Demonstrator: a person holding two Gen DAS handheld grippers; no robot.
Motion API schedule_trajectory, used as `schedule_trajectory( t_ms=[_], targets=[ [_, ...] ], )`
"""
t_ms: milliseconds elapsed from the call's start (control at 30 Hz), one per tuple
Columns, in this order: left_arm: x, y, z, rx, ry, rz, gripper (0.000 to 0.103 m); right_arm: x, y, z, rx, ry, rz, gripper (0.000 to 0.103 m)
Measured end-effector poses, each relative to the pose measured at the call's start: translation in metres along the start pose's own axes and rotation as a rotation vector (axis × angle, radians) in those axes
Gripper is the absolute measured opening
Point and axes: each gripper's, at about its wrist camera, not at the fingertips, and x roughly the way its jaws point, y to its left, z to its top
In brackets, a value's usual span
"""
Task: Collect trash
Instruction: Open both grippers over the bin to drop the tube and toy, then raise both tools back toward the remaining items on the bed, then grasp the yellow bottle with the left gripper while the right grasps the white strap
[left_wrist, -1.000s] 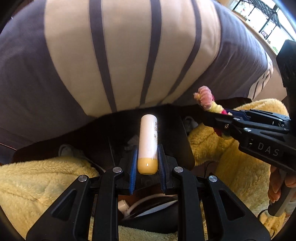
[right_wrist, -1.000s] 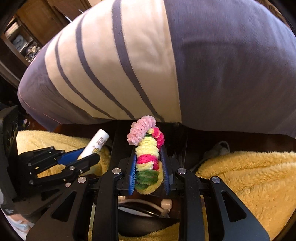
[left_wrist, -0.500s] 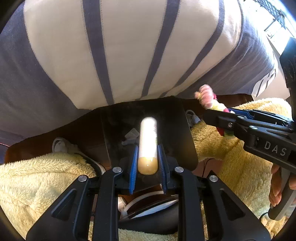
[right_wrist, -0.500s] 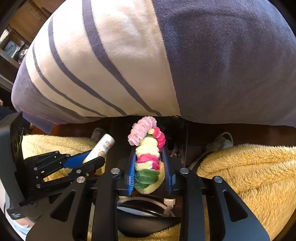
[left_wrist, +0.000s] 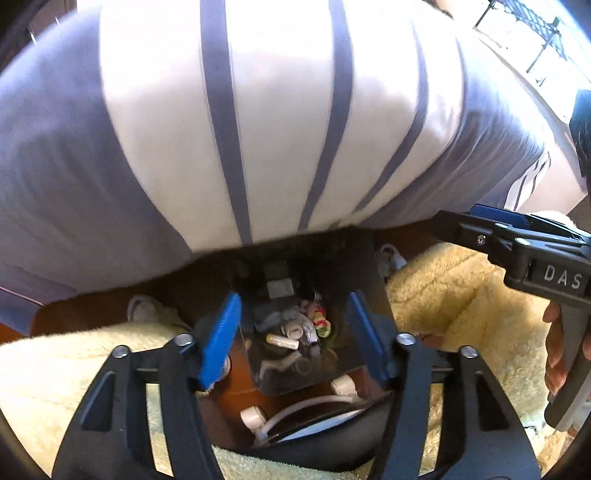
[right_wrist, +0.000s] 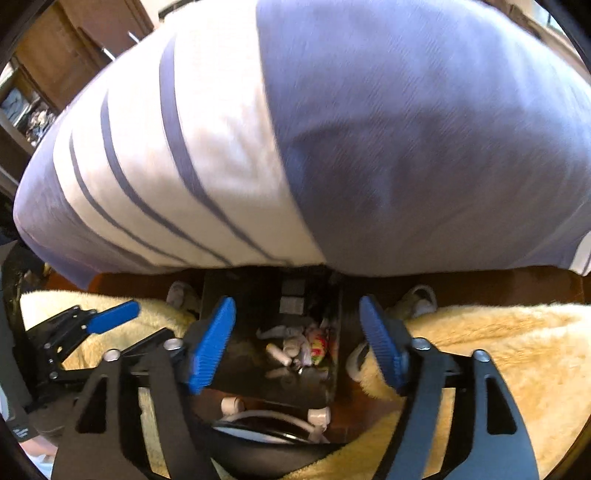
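Note:
A black bin (left_wrist: 364, 266) stands on the floor under the bed's edge, below both grippers. Inside it lie the white tube with a yellow cap (left_wrist: 282, 341), the pink, yellow and green pipe-cleaner piece (left_wrist: 320, 320) and crumpled scraps. My left gripper (left_wrist: 295, 334) is open and empty above the bin. My right gripper (right_wrist: 299, 341) is open and empty above the same bin (right_wrist: 338, 295); the tube (right_wrist: 279, 353) and pipe-cleaner piece (right_wrist: 318, 343) show between its fingers. The right gripper also shows at the right of the left wrist view (left_wrist: 517, 243).
A bed with a purple and white striped cover (left_wrist: 258, 129) overhangs the bin. A fluffy yellow rug (left_wrist: 443, 295) lies on both sides of it on the wooden floor. A white cable with plugs (left_wrist: 295, 410) lies in front of the bin. A wooden cabinet (right_wrist: 74, 55) stands far left.
Both grippers opened. The tube dropped from the left gripper and the pipe-cleaner piece from the right gripper into the bin.

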Motion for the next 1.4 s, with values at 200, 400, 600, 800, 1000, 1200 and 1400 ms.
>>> schedule_trajectory(
  t_ms=[200, 400, 600, 800, 1000, 1200, 1400],
  targets=[
    [-0.038, -0.002, 0.016, 0.011, -0.101, 0.021, 0.074, -0.042, -0.007, 0.014, -0.005, -0.116, -0.055, 0.087],
    [-0.075, 0.004, 0.045, 0.021, -0.203, 0.070, 0.077, -0.073, -0.014, 0.041, -0.017, -0.218, -0.098, 0.094],
    [-0.097, 0.018, 0.087, 0.015, -0.282, 0.109, 0.077, -0.081, -0.012, 0.076, -0.038, -0.280, -0.109, 0.094],
    [-0.092, 0.043, 0.134, -0.011, -0.282, 0.151, 0.077, -0.073, 0.001, 0.127, -0.070, -0.287, -0.077, 0.094],
    [-0.086, 0.072, 0.179, -0.027, -0.289, 0.182, 0.077, -0.054, 0.014, 0.173, -0.088, -0.289, -0.051, 0.094],
    [-0.070, 0.093, 0.217, -0.036, -0.277, 0.183, 0.077, -0.027, 0.027, 0.219, -0.081, -0.277, 0.002, 0.091],
    [-0.050, 0.115, 0.251, -0.039, -0.254, 0.191, 0.077, 0.002, 0.057, 0.258, -0.111, -0.256, 0.070, 0.058]
  ],
)
